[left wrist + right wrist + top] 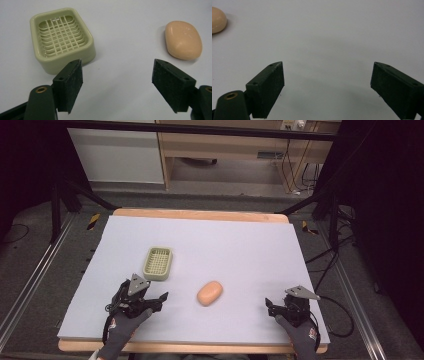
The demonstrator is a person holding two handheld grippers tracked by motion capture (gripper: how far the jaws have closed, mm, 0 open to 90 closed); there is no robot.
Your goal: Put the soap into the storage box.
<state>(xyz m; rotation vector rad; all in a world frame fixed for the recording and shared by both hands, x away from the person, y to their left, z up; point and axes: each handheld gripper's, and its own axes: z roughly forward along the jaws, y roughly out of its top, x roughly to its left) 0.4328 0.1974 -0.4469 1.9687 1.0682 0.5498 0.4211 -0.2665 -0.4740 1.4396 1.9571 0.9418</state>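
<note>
A pale green soap dish [158,263] with a grid bottom stands empty on the lilac table cover, left of centre. A peach bar of soap [210,293] lies on the cover to its right and a little nearer to me. My left gripper [159,301] is near the front left, just short of both, held by a gloved hand. In the left gripper view its jaws [117,75] are open and empty, the dish [67,58] ahead on the left and the soap [183,40] ahead on the right. My right gripper [270,309] rests at the front right, open [327,80] and empty, with the soap [217,20] at that view's far left edge.
The lilac cover [240,245] lies over a wooden table whose edge [200,214] shows at the back. Dark frame posts and cables stand on the floor around the table. Wooden furniture lines the far wall.
</note>
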